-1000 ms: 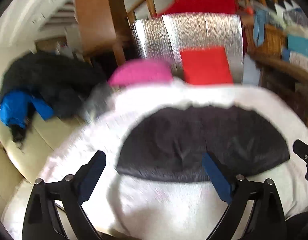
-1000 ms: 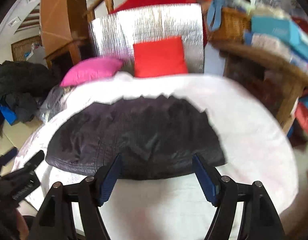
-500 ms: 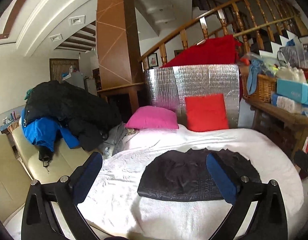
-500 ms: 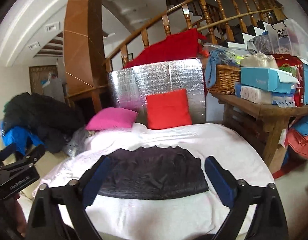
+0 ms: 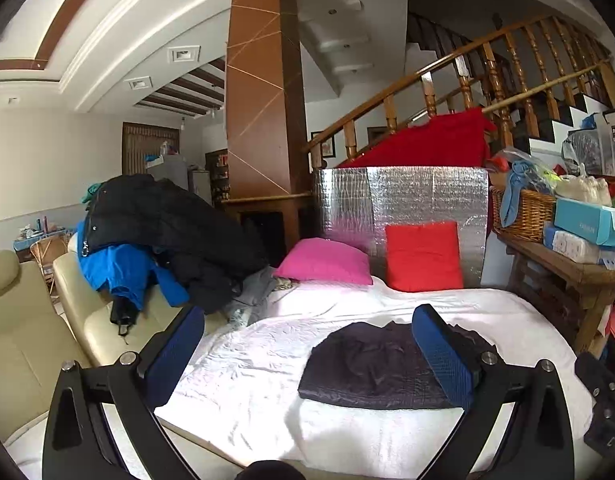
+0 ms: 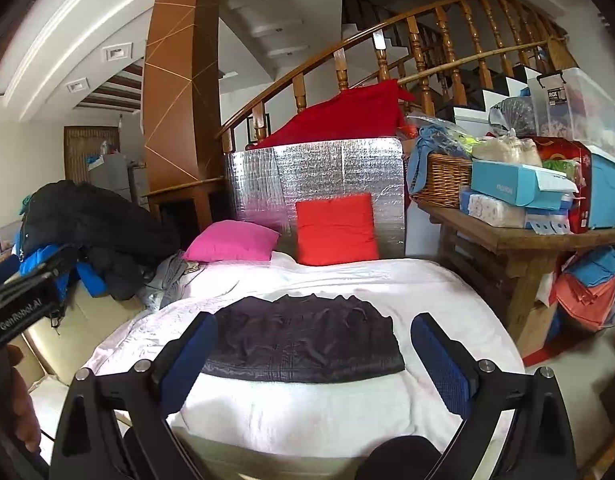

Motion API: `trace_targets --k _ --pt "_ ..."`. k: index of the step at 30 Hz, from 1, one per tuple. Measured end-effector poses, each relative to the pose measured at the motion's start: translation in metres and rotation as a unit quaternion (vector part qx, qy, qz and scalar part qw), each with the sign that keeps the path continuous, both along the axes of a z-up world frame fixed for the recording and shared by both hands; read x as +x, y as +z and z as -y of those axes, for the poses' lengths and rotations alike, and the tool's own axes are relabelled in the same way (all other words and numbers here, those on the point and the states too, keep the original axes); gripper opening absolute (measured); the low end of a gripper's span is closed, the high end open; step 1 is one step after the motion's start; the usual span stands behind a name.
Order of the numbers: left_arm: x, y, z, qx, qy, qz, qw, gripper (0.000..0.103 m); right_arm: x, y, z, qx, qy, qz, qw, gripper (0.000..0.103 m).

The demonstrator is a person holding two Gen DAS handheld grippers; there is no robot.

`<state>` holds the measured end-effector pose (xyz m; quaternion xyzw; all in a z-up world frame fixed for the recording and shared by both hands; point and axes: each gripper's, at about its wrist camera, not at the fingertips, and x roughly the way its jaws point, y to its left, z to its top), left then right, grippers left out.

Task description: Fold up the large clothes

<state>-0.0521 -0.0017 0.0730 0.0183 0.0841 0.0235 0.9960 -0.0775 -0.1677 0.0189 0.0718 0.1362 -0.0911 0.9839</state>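
Nearest, left gripper [image 5: 307, 350]: jaws spread wide, blue pads bare, gripping nothing; held above the near edge of the white bed cover [image 5: 243, 392].
Right gripper [image 6: 313, 354]: likewise spread wide and empty, hovering over the same near edge.
Dark garment [image 6: 303, 344]: folded into a flat, fan-like bundle lying on the bed cover, straight thick edge toward the cameras, scalloped, gathered edge away; surface blackish-purple, slightly glossy, finely creased; touched by neither gripper.
Pink pillow [image 6: 231, 242]: beyond the garment to the left, at the far end of the bed cover.
Red pillow [image 6: 336, 230]: beyond the garment, upright against the silver foil panel [image 6: 315, 176].
Pile of dark and blue jackets [image 5: 155, 236]: left of the garment, heaped on a cream sofa [image 5: 31, 340].
Wooden table [image 6: 523, 240]: right of the garment, loaded with a wicker basket [image 6: 441, 182] and boxes.
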Motion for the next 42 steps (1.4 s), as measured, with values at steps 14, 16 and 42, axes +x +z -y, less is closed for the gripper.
trace_targets --k 14,16,42 --pt "-0.021 -0.005 -0.006 0.006 -0.002 -0.004 1.0 0.103 -0.006 -0.011 -0.006 0.021 0.003 -0.017 1.0 0.099" --pt "-0.02 -0.005 -0.006 0.005 -0.003 -0.006 1.0 0.103 -0.005 -0.011 -0.005 0.021 0.003 -0.017 1.0 0.099" --pt "-0.017 -0.007 -0.011 0.003 0.001 -0.01 0.9999 0.103 0.005 -0.017 -0.006 0.027 0.004 -0.03 0.999 0.099"
